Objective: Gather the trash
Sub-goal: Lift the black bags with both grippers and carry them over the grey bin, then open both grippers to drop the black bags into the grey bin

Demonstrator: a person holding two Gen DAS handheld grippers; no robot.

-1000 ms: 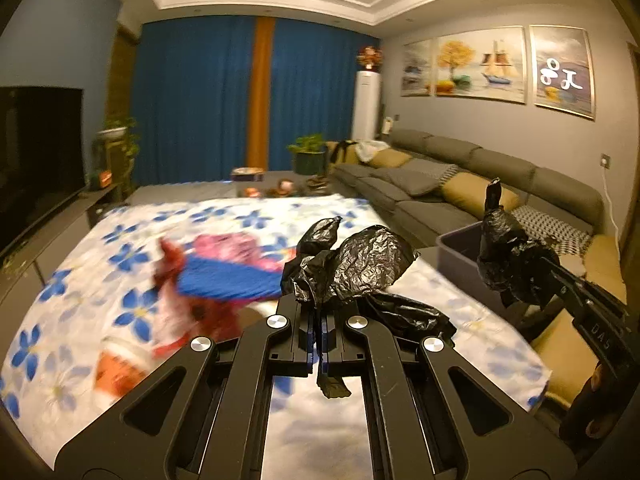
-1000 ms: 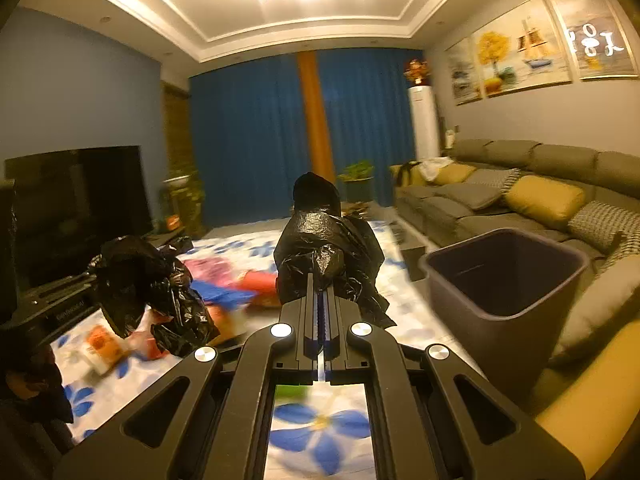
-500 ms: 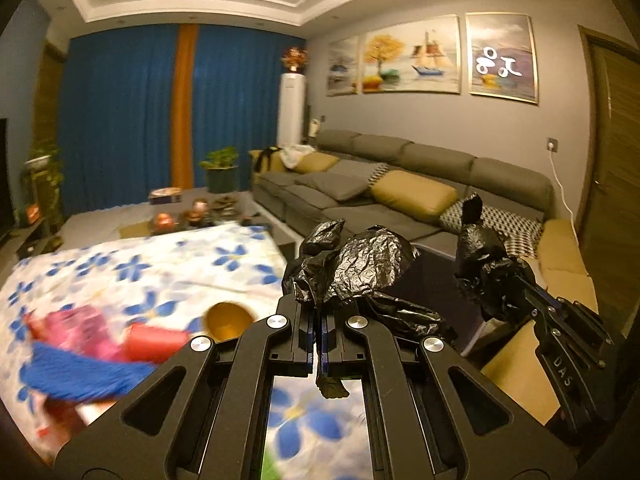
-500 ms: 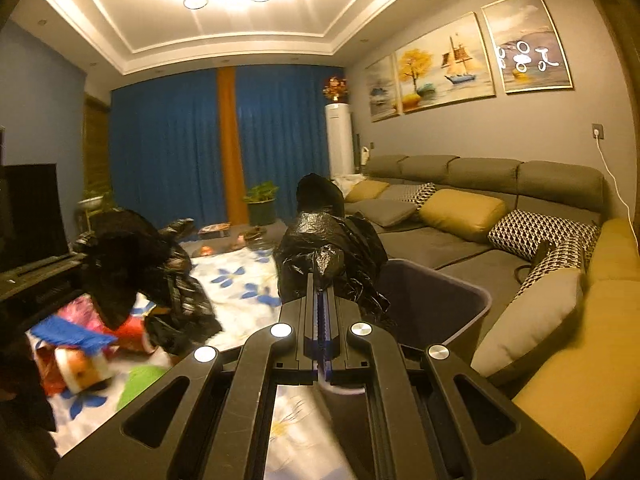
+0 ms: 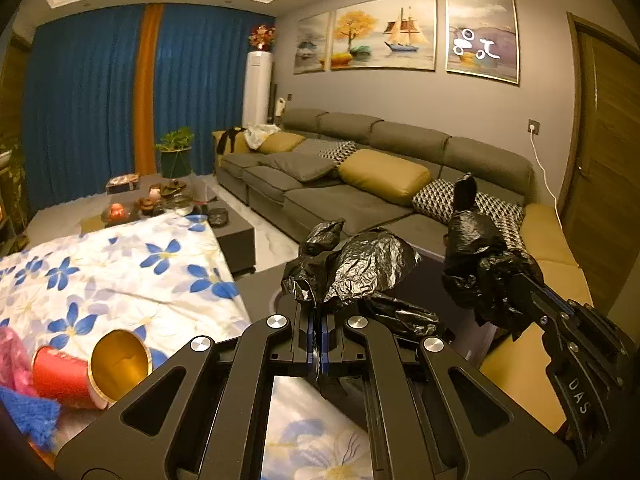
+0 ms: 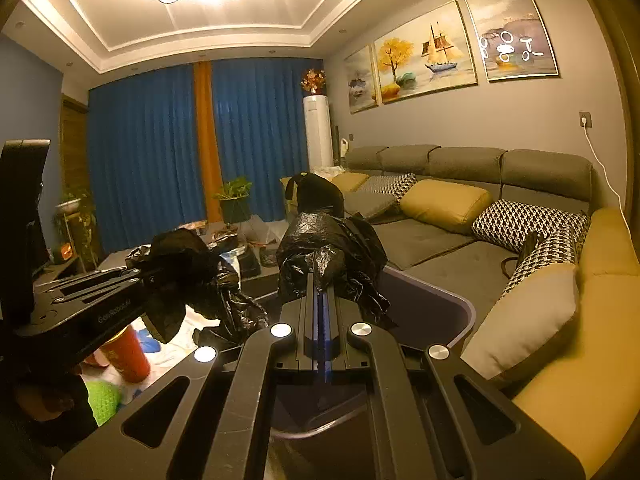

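Both pairs of fingers are pressed together on crumpled black plastic: the left gripper pinches one bunched edge of the black trash bag, and the right gripper pinches another bunched part of it, seen in the left wrist view as a dark wad at the right. The two grippers sit near each other, side by side, with loose folds of the bag hanging between them. Directly beneath and beyond the right gripper stands the grey trash bin, open at the top, just beside the grey sofa with its yellow and patterned cushions. To the left lies a floral cloth, and on it a red paper cup rests on its side with its gold inside facing out, next to a blue knitted piece and something pink.
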